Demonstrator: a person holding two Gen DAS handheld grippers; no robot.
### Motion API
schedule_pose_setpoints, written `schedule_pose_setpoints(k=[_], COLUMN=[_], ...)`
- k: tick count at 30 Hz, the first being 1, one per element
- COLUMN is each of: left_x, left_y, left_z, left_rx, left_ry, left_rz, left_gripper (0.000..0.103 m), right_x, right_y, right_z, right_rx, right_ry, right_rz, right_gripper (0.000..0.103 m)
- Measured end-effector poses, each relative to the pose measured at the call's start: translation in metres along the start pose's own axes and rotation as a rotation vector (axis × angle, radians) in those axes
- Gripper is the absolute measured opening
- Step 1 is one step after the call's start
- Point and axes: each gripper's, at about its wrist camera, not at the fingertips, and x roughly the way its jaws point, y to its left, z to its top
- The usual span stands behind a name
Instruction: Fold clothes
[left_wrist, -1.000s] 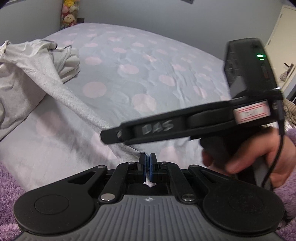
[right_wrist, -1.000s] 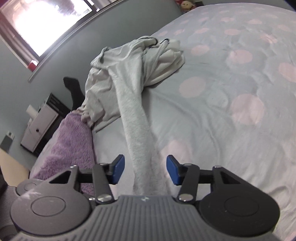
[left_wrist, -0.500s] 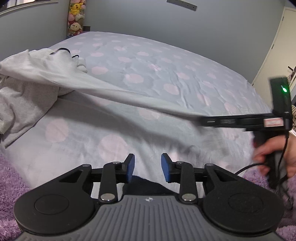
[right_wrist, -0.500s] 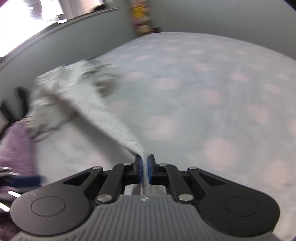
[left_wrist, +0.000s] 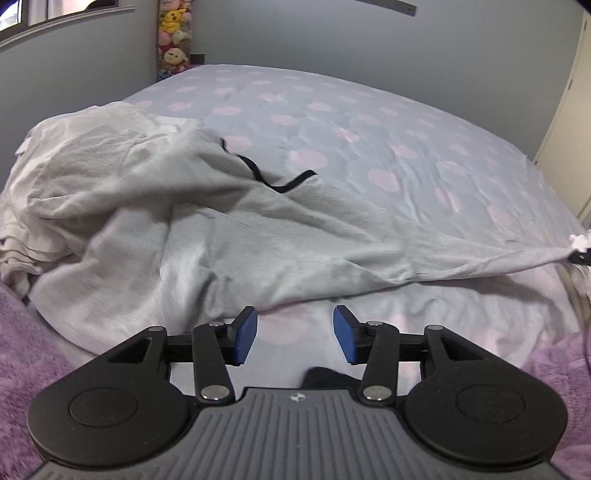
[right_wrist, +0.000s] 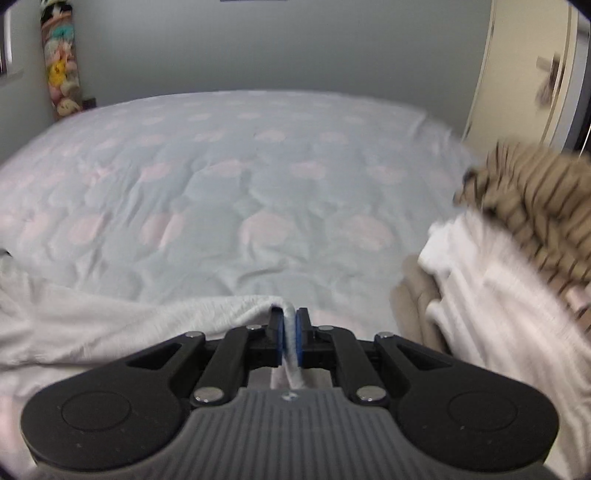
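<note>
Right wrist view showed the right tool (right_wrist: 291, 341) clamped on a fold of the grey garment (right_wrist: 110, 332), which trailed toward nine o'clock across the spotted bed (right_wrist: 258, 166). Left tool (left_wrist: 293, 334), its jaws having just been opening, held nothing, with the garment (left_wrist: 221, 236) spread at eleven o'clock.

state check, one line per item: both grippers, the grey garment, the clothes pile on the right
left gripper: open, nothing between its fingers, jaws just opened.
right gripper: shut on the grey garment's end.
grey garment: unfolded, rumpled, one end stretched rightward across the bed.
clothes pile: heaped, not neatly stacked.
</note>
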Motion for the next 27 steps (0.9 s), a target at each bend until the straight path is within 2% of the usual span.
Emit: schedule_pose_setpoints(k=[3,4,6,10,12,18,22,27], left_x=[0.005,0.006,0.008,0.014,0.017,0.034,0.050,0.075], left_y=[0.004,0.005,0.009,0.018,0.022,0.039,0.054,0.080], left_z=[0.005,0.007,0.009,0.016,0.020,0.040,0.061,0.092], left_rx=[0.016,0.020,0.028,0.057,0.071,0.117,0.155,0.185], left_ry=[0.003,0.003,0.004,0.008,0.010,0.017,0.014,0.003], left_rz=[0.034,0.044,0.060,0.090,0.106,0.158,0.210,0.272], left_gripper=[0.046,0.047,0.049,0.051,0.052,0.053,0.053,0.053], right_x=[-0.002,-0.003,-0.008,-0.014,-0.013,0.001,0.014,0.041], right_y=[0.008,0.015,0.029,0.069,0.091,0.152,0.186,0.211], right_z=[-0.008,-0.009,-0.011,-0.009,-0.010,-0.016,-0.018,-0.009], right_rx=[-0.057,-0.074,-0.102,-0.164,-0.198,-0.272,-0.327,-0.353], right_ry=[0.019,0.012,-0.011,-0.035,-0.025,0.029,0.065,0.094], right_rz=[0.022,0.036,0.064,0.158,0.223,0.361,0.414,0.437], right_gripper=[0.017,0.030,0.043,0.047,0.051,0.054,0.059,0.061])
